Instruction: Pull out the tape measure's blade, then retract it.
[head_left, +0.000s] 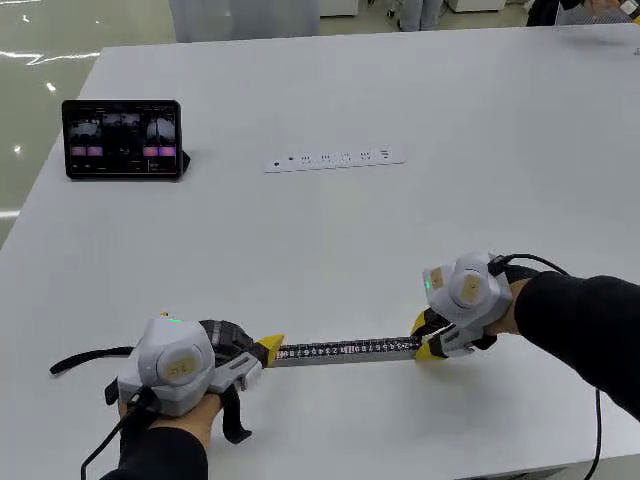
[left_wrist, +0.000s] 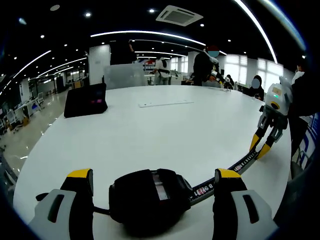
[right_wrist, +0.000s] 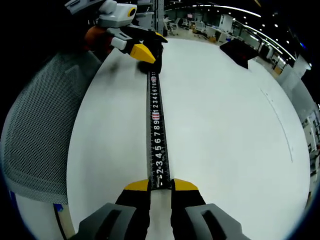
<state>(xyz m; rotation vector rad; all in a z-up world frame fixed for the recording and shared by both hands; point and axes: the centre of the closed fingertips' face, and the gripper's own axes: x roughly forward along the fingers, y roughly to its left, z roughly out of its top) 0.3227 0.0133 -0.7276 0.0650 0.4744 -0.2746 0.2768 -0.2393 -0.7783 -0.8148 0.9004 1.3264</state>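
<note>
Head view: blade (head_left: 345, 349) on table (head_left: 400, 90) (glossy floor (head_left: 40, 60))

Head view looks steeply down at the blade (head_left: 345, 349) from the desk's (head_left: 400, 80) near edge; both gripper views skim close along it from opposite ends.

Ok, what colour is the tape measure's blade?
The blade is black with white numerals, clearest in the right gripper view.

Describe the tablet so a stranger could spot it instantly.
Start at the big white table and go to its far-left side. The tablet stands propped there, left of a flat white strip; only it has a dark, lit screen.
</note>
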